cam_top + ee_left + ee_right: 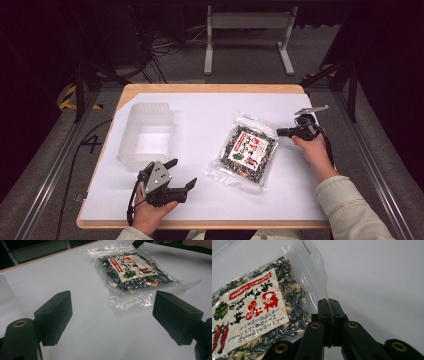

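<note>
Seaweed packet (pixel 246 151) lay mid-table, its right edge pinched by the clamped right gripper (pixel 280 132), left gripper (pixel 183 173) apart; thin film could slip free.

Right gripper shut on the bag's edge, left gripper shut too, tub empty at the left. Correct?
Not quite: the left gripper is open, its jaws wide apart over bare table in the left gripper view. The right gripper is shut on the bag edge; the tub is empty.
</note>
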`<act>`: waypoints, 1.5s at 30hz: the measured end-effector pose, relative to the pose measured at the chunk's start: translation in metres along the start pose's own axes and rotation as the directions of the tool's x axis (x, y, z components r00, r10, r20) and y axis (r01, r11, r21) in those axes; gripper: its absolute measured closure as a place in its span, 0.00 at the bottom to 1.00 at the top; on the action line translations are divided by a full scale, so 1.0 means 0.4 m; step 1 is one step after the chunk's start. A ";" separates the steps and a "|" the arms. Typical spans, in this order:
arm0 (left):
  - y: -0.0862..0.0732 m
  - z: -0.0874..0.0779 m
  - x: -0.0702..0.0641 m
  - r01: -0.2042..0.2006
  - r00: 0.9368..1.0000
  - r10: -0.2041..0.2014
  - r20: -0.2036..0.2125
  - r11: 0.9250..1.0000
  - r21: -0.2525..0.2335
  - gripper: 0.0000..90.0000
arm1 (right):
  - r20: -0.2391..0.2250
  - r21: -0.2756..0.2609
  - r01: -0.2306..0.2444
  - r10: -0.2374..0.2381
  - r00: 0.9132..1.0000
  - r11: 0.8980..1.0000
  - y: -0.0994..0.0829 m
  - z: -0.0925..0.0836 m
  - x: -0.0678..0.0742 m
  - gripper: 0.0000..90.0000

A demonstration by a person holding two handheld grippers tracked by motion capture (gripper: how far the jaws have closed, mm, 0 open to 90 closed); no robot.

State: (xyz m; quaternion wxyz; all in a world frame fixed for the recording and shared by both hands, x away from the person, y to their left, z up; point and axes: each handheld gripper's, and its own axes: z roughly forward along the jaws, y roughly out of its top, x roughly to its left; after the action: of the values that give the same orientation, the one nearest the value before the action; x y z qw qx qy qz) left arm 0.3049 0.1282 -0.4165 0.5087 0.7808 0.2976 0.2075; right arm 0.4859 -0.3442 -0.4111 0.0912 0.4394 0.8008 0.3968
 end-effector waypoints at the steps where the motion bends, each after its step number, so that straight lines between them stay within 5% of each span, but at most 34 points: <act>1: 0.000 0.001 0.001 0.003 1.000 -0.003 -0.001 1.000 -0.002 0.18 | -0.002 -0.016 0.007 -0.007 1.000 1.000 0.004 -0.011 0.006 1.00; 7: 0.015 0.003 0.004 0.019 1.000 -0.019 0.014 1.000 -0.022 0.20 | -0.004 -0.100 0.049 -0.049 0.999 0.994 0.025 -0.069 0.045 1.00; 16: 0.050 0.010 0.013 0.065 0.994 -0.062 0.087 0.997 -0.031 0.29 | -0.013 -0.229 0.134 -0.140 0.990 0.964 0.050 -0.158 0.116 1.00; 28: 0.103 0.014 0.033 0.090 0.994 -0.082 0.077 0.991 -0.102 0.30 | 0.029 -0.421 0.268 -0.283 0.959 0.867 0.067 -0.294 0.248 1.00; 33: 0.132 0.027 0.034 0.083 0.994 -0.073 0.079 0.988 -0.131 0.27 | 0.059 -0.457 0.333 -0.346 0.936 0.825 0.070 -0.333 0.298 1.00; 38: 0.153 0.040 0.041 0.077 0.994 -0.066 0.084 0.987 -0.141 0.24 | 0.081 -0.479 0.375 -0.385 0.919 0.794 0.074 -0.353 0.334 1.00; 45: 0.154 0.059 0.055 0.093 0.990 -0.072 0.125 0.981 -0.169 0.23 | 0.081 -0.502 0.395 -0.414 0.907 0.769 0.074 -0.370 0.364 1.00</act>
State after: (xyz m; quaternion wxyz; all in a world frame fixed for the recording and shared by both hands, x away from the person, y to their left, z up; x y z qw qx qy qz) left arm 0.3516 0.1083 -0.3691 0.5999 0.7311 0.2799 0.1650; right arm 0.3443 -0.3046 -0.2616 0.2729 0.2101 0.7447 0.5717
